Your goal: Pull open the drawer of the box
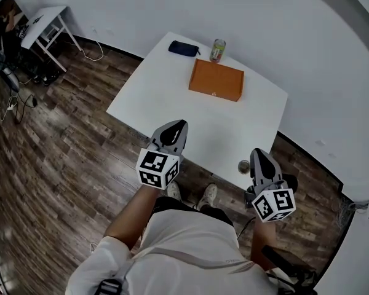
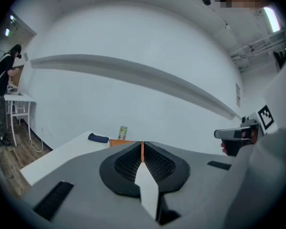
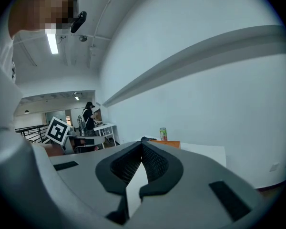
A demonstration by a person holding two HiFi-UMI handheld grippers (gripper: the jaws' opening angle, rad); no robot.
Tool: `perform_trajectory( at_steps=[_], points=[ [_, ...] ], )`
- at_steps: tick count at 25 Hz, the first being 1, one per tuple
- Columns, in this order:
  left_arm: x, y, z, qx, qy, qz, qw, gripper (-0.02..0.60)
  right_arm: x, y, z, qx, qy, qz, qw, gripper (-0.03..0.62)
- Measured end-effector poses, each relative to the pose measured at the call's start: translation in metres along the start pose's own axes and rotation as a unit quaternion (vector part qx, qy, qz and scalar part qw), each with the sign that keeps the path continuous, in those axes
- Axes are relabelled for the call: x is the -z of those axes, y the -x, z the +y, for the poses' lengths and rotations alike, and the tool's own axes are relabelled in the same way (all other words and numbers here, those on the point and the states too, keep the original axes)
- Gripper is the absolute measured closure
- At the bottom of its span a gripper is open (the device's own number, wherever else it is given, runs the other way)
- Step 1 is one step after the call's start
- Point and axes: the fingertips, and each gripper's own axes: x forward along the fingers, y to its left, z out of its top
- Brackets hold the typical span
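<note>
The head view looks steeply down from above the white table (image 1: 172, 85). Both gripper views look along their fingers (image 2: 126, 162); past the fingertips (image 3: 151, 150) all share the orange box (image 1: 216, 80) and can (image 1: 218, 50).

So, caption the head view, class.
Left tongs and right tongs shut, short of the orange box on a white table.

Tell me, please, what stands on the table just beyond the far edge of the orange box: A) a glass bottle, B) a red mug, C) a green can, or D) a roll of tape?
C: a green can stands upright on the white table just beyond the far edge of the orange box, with a dark blue pouch lying to its left.
</note>
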Motion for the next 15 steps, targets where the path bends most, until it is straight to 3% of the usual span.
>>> perform_trajectory(
  at_steps=[4, 15],
  points=[
    [0.017, -0.053, 0.009, -0.008, -0.012, 0.025, 0.9996, 0.567, 0.01, -0.001, -0.024, 0.003, -0.002, 0.004, 1.0, 0.592],
    [0.094, -0.205, 0.031, -0.005, -0.017, 0.122, 0.9924, 0.417, 0.057, -0.012, -0.081, 0.027, -0.036, 0.045, 0.998, 0.592]
  ],
)
